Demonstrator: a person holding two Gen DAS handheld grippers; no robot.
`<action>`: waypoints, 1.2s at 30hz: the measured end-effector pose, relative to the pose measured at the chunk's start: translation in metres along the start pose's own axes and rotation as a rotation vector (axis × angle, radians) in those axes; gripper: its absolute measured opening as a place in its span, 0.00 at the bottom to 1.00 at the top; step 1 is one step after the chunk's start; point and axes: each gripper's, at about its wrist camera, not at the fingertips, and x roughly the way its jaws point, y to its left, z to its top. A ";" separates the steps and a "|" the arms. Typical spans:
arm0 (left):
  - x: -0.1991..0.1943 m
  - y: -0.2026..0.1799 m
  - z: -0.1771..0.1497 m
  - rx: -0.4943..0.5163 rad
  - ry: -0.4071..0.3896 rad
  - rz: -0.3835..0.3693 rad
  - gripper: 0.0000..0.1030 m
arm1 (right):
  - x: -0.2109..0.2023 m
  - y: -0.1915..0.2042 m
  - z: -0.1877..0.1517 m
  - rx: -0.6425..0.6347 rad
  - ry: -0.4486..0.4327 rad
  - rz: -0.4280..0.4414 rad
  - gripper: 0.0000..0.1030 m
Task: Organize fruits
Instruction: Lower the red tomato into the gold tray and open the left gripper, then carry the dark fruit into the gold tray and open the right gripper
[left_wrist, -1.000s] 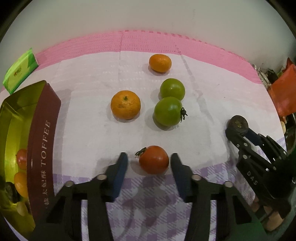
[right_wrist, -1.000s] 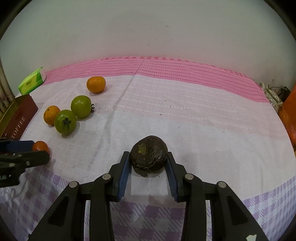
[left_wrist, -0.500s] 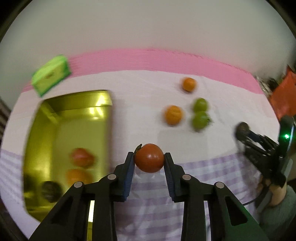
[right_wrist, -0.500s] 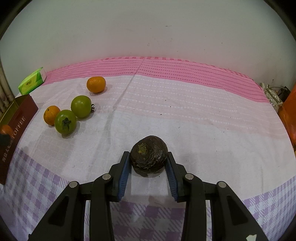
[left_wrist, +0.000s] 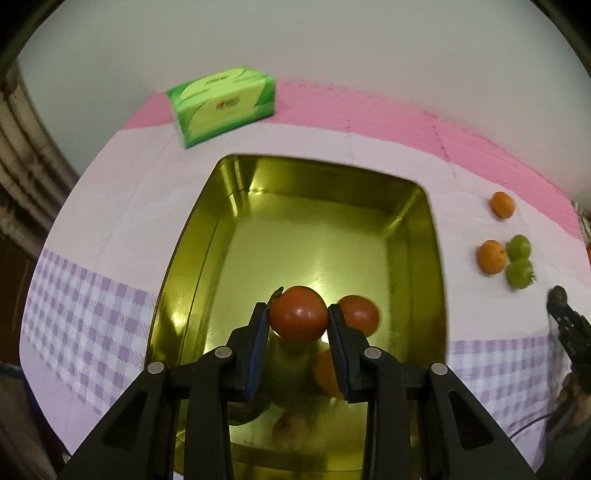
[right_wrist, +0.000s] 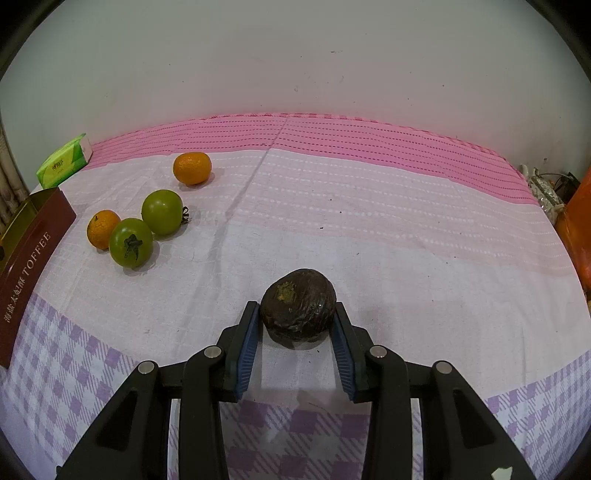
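Note:
My left gripper (left_wrist: 297, 325) is shut on a red tomato (left_wrist: 297, 312) and holds it above the gold toffee tin (left_wrist: 325, 229). The tin holds another red tomato (left_wrist: 360, 314), an orange fruit (left_wrist: 327, 373) and other fruit hidden under the fingers. My right gripper (right_wrist: 295, 332) is closed around a dark wrinkled fruit (right_wrist: 298, 307) that rests on the cloth. Two oranges (right_wrist: 192, 168) (right_wrist: 101, 229) and two green tomatoes (right_wrist: 162, 211) (right_wrist: 130, 242) lie on the cloth left of it. The tin's maroon side (right_wrist: 26, 273) stands at the far left.
A green tissue pack (left_wrist: 223, 103) lies behind the tin, also in the right wrist view (right_wrist: 64, 164). The right gripper shows at the left view's right edge (left_wrist: 565, 325). A wall bounds the back. An orange object (right_wrist: 578, 236) sits at the far right.
My left gripper closed on the red tomato, lifted it and swung left over the tin. The right gripper has stayed still around the dark fruit.

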 end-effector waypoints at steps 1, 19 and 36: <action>0.004 0.001 -0.001 -0.005 0.011 0.002 0.32 | 0.000 0.000 0.000 0.000 0.000 0.000 0.34; 0.027 0.019 -0.003 -0.059 0.103 0.003 0.33 | 0.001 0.001 0.001 -0.002 0.000 -0.003 0.35; -0.011 0.021 -0.005 -0.027 0.051 -0.009 0.67 | 0.001 -0.002 0.000 0.003 -0.001 0.007 0.34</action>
